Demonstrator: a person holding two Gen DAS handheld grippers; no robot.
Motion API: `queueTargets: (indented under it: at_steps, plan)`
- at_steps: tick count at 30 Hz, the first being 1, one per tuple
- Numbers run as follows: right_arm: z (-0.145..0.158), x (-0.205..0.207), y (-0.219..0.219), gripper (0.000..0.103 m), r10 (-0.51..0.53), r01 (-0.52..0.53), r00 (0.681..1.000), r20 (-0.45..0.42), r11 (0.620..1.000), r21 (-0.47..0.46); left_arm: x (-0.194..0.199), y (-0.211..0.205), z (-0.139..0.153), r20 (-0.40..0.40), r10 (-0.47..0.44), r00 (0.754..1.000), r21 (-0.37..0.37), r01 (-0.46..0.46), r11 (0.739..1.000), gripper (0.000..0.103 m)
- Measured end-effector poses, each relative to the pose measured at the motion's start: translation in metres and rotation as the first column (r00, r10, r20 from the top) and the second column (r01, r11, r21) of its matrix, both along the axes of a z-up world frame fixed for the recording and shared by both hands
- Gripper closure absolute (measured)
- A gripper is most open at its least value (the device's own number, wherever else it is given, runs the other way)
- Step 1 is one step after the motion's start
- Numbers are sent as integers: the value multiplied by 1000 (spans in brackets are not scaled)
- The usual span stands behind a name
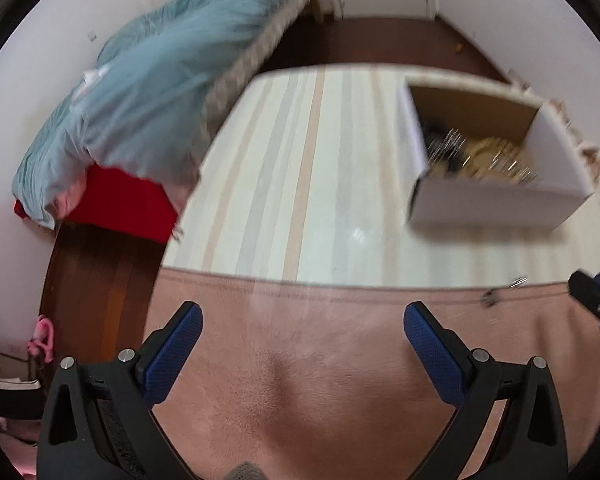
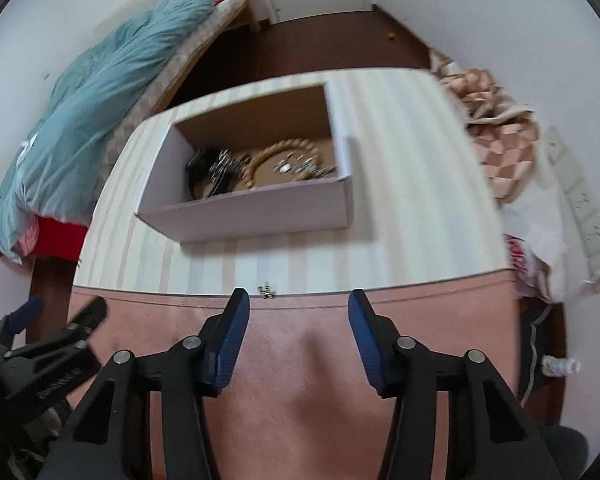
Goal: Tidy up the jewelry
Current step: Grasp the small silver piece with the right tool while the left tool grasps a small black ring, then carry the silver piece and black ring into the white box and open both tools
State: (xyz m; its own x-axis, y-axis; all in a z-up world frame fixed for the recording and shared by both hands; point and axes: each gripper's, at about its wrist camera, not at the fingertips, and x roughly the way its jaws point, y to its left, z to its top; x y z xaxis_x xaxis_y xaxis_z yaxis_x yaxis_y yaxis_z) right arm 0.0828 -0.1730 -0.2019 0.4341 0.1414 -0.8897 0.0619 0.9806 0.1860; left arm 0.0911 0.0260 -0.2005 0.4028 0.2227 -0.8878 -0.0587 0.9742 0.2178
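Both grippers were held above the near, pink-covered part of the surface (image 2: pixel 300 360). The left gripper (image 1: pixel 302 316) had its jaws spread wide, with nothing between them. The right gripper (image 2: pixel 299 300) had its jaws partly apart, also on nothing. The open cardboard box (image 2: pixel 260 208) stood further back on the striped part of the surface and already contained a wooden bead bracelet (image 2: pixel 278 150), a dark item too blurred to identify, and a tangle of silvery pieces (image 2: pixel 224 168). One small metallic piece (image 2: pixel 265 291) lay outside the box, at the seam between the pink cloth and the striped part, just beyond the right fingertips. The task was judged mostly done, with this loose piece left to collect.
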Motion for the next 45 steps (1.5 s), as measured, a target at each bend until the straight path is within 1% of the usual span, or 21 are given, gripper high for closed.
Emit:
queueTargets:
  at_steps: [3,4,5,7,9,10,12,13,17,22,26,28,30,32,34,35,36,37,41,44,45]
  plan:
    - [-16,9,16,54,35,-35,999,7,999,-2,4,8,-20,-47,25,999,5,-25,1000,0]
    - [-20,12,21,56,44,-44,999,5,999,-4,6,10,-24,-53,30,998,11,-30,999,0]
    - [-25,15,26,61,55,-55,998,-1,998,-7,7,12,-27,-59,34,998,13,-33,999,0]
    - [-33,19,32,63,63,-63,998,-17,998,-22,9,16,-29,-67,43,997,11,-43,999,0]
    - [-39,20,37,78,67,-68,997,-32,997,-36,11,19,-31,-68,46,997,10,-45,999,0]
    - [-43,20,39,81,69,-71,997,-43,996,-46,11,20,-31,-67,46,997,12,-45,999,0]
    - [-47,17,41,99,73,-75,997,-31,995,-65,12,19,-30,-66,40,997,13,-40,999,0]
    - [-48,15,39,101,67,-69,997,-26,995,-71,12,17,-29,-64,34,997,11,-33,999,0]
    - [-40,9,14,102,-4,4,1000,2,1000,-20,13,-2,-24,-53,-5,999,-15,4,1000,0]
    - [-26,-2,-24,102,-79,79,997,15,997,11,15,-41,-26,-52,-81,995,-142,73,987,0]
    - [-23,-8,-51,102,-130,130,991,-10,991,24,15,-77,-33,-65,-161,985,-197,146,969,2]
    - [-23,-10,-60,102,-151,151,988,-18,988,20,13,-91,-33,-51,-197,979,-201,183,962,9]
    - [-23,-12,-67,102,-172,173,985,-24,985,16,11,-103,-34,-45,-224,973,-191,212,958,23]
    - [-25,-12,-74,102,-187,188,982,-38,982,15,11,-111,-37,-50,-249,967,-188,235,954,55]
    - [-27,-11,-76,102,-193,194,980,-47,981,19,11,-115,-41,-59,-257,965,-199,241,950,71]
    - [-27,-11,-76,102,-195,196,980,-49,981,16,10,-116,-40,-43,-259,965,-201,245,948,81]
    - [-28,-10,-76,102,-198,199,979,-52,980,11,10,-117,-40,-40,-264,964,-197,251,948,85]
    - [-27,-10,-76,101,-197,198,979,-52,980,13,9,-116,-39,-36,-268,963,-198,256,946,93]
    - [-24,-7,-72,101,-188,189,981,-45,982,28,7,-113,-37,-17,-274,962,-186,266,946,93]
    - [-22,-3,-66,101,-158,162,986,-45,982,97,7,-98,-31,-1,-260,966,-179,256,950,93]
    - [-23,-1,-62,97,-135,140,990,-46,981,132,7,-90,-30,2,-250,968,-181,246,952,93]
